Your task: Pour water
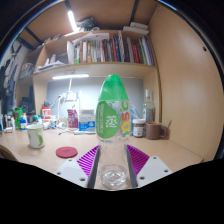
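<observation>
Bottle [112, 125] upright between gripper [113, 160] fingers, clear plastic, green label with white characters, not legible. Purple pads [89, 158] close at both sides; contact not resolvable, so grip state cannot be told. Light wooden desk [170, 152] beneath, carrying red coaster [66, 152], mug [36, 136], brown cup [155, 130]. Bookshelf [105, 50] with books on wall beyond.

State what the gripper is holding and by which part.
The hand-held gripper holds a clear bottle with a green label, upright, both pads pressing on its lower body below the label.
</observation>
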Tool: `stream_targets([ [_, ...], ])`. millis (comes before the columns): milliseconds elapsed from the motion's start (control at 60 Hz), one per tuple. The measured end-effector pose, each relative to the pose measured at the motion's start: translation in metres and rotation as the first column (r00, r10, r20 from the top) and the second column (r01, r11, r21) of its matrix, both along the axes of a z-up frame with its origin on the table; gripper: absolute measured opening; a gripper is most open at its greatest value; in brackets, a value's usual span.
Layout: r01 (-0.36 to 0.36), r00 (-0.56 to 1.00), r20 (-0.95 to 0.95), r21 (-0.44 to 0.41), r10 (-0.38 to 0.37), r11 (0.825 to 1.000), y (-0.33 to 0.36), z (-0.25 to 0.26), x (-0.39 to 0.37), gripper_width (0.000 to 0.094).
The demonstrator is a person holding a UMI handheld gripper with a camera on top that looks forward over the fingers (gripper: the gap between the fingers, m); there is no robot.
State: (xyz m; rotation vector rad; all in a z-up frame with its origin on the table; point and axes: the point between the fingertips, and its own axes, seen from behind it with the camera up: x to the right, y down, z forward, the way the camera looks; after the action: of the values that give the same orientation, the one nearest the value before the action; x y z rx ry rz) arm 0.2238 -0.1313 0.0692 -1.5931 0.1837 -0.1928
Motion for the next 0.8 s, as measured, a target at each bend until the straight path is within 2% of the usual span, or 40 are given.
stream_targets([
  [150,0.015,0.999,-0.031,0.036,-0.014,0.999,0.000,0.002,-0.001,0.0409],
  [167,0.013,0.999,-0.031,0.038,-0.012,0.999,0.000,0.002,0.000,0.0376],
  [200,0.014,0.999,-0.036,0.041,-0.012,0.999,0.000,0.002,0.000,0.0387],
  [217,0.014,0.999,-0.037,0.042,-0.013,0.999,0.000,0.002,0.000,0.0344],
  [383,-0.009,1.000,-0.008,0.026,0.009,1.000,0.001,0.011,-0.012,0.0311],
  [483,-0.032,0.994,0.108,0.039,0.028,0.999,0.015,0.050,-0.023,0.0312],
  [567,-0.047,0.952,0.303,0.028,0.036,0.998,0.036,0.094,-0.037,0.0313],
  [683,-0.057,0.737,0.675,0.010,0.035,0.998,0.074,0.152,-0.067,0.0312],
  [733,-0.067,0.568,0.821,-0.021,0.055,0.998,0.091,0.167,-0.084,0.0310],
  [800,-0.040,0.308,0.949,-0.052,0.062,0.998,0.115,0.173,-0.109,0.0309],
])
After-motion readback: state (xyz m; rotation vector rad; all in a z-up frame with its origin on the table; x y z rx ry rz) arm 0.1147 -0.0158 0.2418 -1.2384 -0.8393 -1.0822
